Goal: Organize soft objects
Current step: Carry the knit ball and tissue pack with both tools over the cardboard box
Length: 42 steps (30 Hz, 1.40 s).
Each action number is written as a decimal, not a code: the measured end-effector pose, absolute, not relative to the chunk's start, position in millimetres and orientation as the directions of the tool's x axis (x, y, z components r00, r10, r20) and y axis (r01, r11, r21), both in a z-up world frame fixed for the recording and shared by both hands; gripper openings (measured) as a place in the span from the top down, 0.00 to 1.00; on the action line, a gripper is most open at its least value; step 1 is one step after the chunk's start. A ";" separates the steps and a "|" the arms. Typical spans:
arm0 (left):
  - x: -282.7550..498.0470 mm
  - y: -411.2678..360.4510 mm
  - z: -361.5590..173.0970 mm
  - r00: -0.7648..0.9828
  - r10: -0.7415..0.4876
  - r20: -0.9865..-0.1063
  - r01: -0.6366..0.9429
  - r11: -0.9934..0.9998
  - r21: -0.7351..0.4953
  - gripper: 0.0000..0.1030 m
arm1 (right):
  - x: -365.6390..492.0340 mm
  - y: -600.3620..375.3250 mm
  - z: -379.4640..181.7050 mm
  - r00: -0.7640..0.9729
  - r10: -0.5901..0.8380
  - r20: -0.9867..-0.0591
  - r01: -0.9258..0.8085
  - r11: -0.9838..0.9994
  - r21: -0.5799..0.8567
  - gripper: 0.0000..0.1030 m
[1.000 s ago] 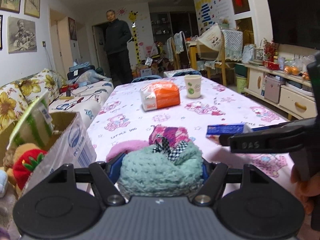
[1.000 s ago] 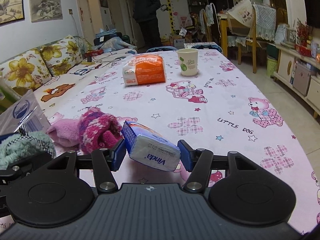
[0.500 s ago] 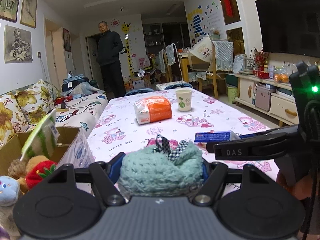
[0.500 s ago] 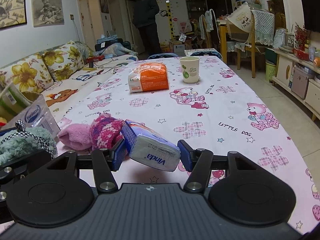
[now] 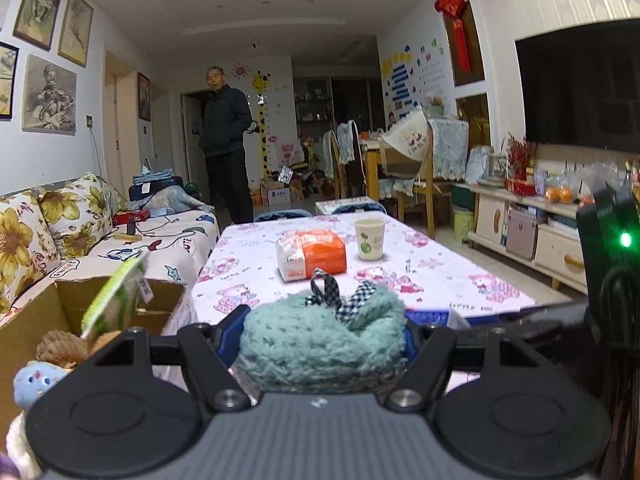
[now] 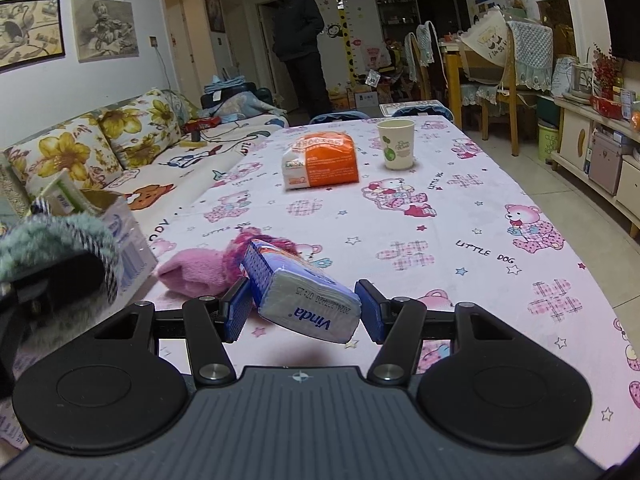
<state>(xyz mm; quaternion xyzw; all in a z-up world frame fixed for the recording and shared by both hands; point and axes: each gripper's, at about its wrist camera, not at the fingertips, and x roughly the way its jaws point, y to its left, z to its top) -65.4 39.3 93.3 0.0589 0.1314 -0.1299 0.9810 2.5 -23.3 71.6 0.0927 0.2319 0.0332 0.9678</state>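
A living room fills both views, with a long table (image 6: pixel 460 216) under a pink cartoon-bear cloth running up the middle and a flowered sofa (image 6: pixel 100 148) along the left edge. Low in the centre of the left wrist view, the left gripper (image 5: pixel 324 338) is clamped on a fuzzy teal knitted piece (image 5: pixel 320 344) with a checkered ribbon on top, held above the table's near end. At the lower left of that frame stands an open cardboard box (image 5: pixel 60 312) with plush toys inside. In the right wrist view, the right gripper (image 6: pixel 304 312) is clamped on a blue-and-white Vinda tissue pack (image 6: pixel 304 296), tilted, lifted off the cloth. Just behind it lie pink knitted socks (image 6: pixel 200 272) on the table. Farther up the centre sit an orange tissue pack (image 6: pixel 320 160) and a paper cup (image 6: pixel 396 144). A person in dark clothes (image 6: pixel 300 40) stands at the top of the frame.
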 end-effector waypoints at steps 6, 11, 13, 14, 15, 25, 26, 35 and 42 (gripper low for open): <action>-74.1 51.5 103.5 0.946 -0.238 -0.221 0.255 0.966 0.050 0.31 | -6.3 -17.7 77.2 0.894 0.128 -0.430 -0.044 0.979 0.198 0.31; -79.5 65.9 113.6 0.959 -0.225 -0.173 0.233 0.972 0.026 0.31 | -12.6 -6.4 89.9 0.901 0.169 -0.399 -0.092 0.974 0.206 0.31; -82.9 72.6 115.7 0.964 -0.215 -0.155 0.220 0.975 0.012 0.31 | -16.4 1.9 95.3 0.906 0.186 -0.381 -0.118 0.974 0.194 0.31; -84.6 76.2 117.0 0.967 -0.208 -0.146 0.211 0.978 0.005 0.31 | -18.7 6.4 98.3 0.907 0.195 -0.372 -0.132 0.973 0.189 0.31; -85.7 80.1 118.1 0.970 -0.198 -0.138 0.200 0.980 -0.001 0.31 | -21.0 10.7 100.9 0.908 0.206 -0.364 -0.146 0.972 0.186 0.31; -88.8 126.4 126.2 0.993 -0.045 -0.106 0.039 0.997 -0.066 0.30 | -39.3 59.2 119.7 0.887 0.333 -0.321 -0.300 0.942 0.149 0.31; -88.2 132.1 126.6 0.994 -0.025 -0.108 0.017 0.997 -0.073 0.30 | -41.6 65.0 121.1 0.881 0.348 -0.320 -0.316 0.937 0.147 0.31; -79.8 189.3 122.9 0.963 0.176 -0.204 -0.215 0.959 -0.188 0.30 | -50.0 113.7 125.5 0.809 0.481 -0.337 -0.476 0.873 0.103 0.31; -71.8 222.0 115.1 0.919 0.267 -0.288 -0.338 0.913 -0.231 0.29 | -43.5 140.5 123.4 0.736 0.562 -0.378 -0.580 0.811 0.078 0.31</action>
